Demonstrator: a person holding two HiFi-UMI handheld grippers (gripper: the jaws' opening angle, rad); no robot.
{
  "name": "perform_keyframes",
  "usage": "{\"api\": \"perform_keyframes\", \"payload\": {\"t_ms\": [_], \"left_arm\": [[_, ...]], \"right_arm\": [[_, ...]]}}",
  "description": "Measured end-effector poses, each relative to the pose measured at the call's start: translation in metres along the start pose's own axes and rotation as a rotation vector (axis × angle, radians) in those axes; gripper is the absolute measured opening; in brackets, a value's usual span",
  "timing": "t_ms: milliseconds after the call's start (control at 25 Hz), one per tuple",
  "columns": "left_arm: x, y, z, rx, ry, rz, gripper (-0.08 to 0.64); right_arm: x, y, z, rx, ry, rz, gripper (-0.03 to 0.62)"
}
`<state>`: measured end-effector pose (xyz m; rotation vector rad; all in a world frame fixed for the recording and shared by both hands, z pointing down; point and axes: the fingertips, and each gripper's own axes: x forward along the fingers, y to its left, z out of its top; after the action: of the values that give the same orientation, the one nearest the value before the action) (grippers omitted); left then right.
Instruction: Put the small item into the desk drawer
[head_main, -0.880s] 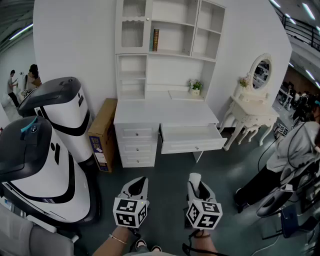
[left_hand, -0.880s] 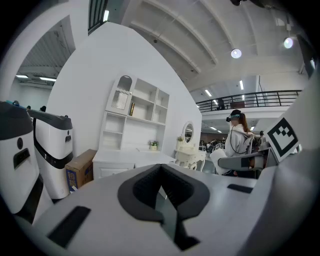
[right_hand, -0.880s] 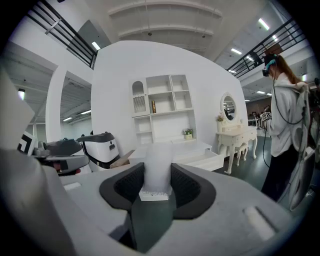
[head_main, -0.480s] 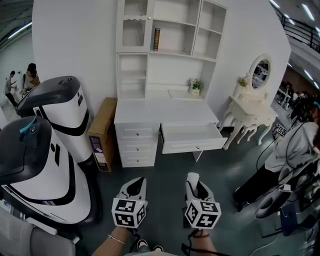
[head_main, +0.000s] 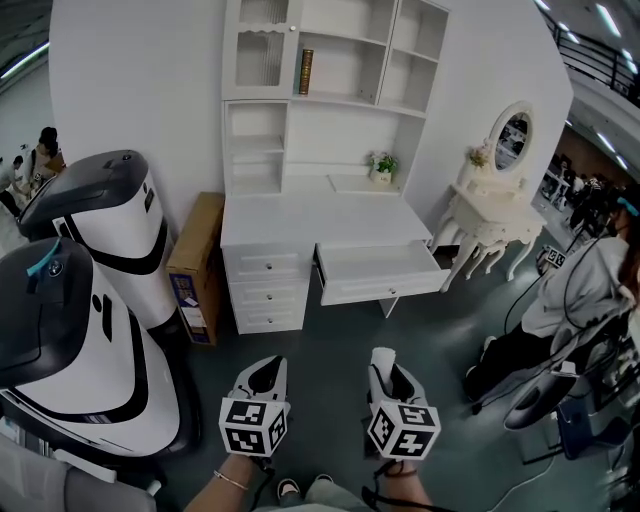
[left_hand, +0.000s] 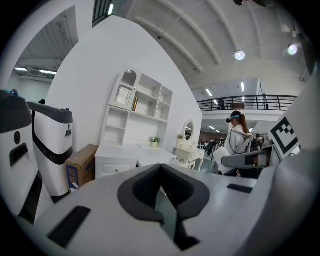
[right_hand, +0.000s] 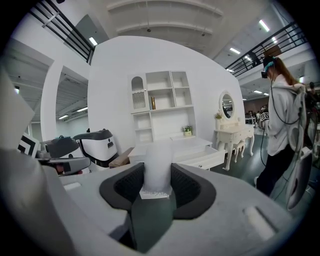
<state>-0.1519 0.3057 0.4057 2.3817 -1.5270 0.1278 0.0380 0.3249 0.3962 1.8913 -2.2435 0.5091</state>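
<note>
A white desk (head_main: 320, 222) with a hutch stands ahead against the wall. Its right-hand drawer (head_main: 375, 272) is pulled out and looks empty. Both grippers hang low in the head view, well short of the desk, over the grey floor. My right gripper (head_main: 386, 366) is shut on a small white cylindrical item (right_hand: 157, 167), which sticks up between the dark pads (right_hand: 186, 189) and shows in the head view as a white tip (head_main: 385, 354). My left gripper (head_main: 262, 375) is shut with nothing in it. The drawer (right_hand: 202, 159) lies straight beyond the held item.
Two large white-and-black machines (head_main: 90, 300) stand at the left, with a cardboard box (head_main: 193, 262) leaning beside the desk. A white vanity table with a mirror (head_main: 490, 215) is at the right. A person in a grey top (head_main: 560, 295) stands at the far right among cables.
The desk has slid slightly left in the head view as the camera shifted. Both grippers keep nearly the same places, and the white item stays in the right one.
</note>
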Motion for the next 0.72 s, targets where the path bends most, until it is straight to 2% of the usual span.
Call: {"api": "perform_keyframes", "payload": {"t_ms": [360, 720], "left_arm": [[0.028, 0.011, 0.003, -0.003, 0.010, -0.025, -0.003], [0.083, 0.019, 0.022, -0.003, -0.002, -0.021, -0.003]], "right_arm": [[0.022, -0.015, 0.006, 0.017, -0.002, -0.051, 0.170], [0.072, -0.035, 0.033, 0.008, -0.011, -0.040, 0.171]]}}
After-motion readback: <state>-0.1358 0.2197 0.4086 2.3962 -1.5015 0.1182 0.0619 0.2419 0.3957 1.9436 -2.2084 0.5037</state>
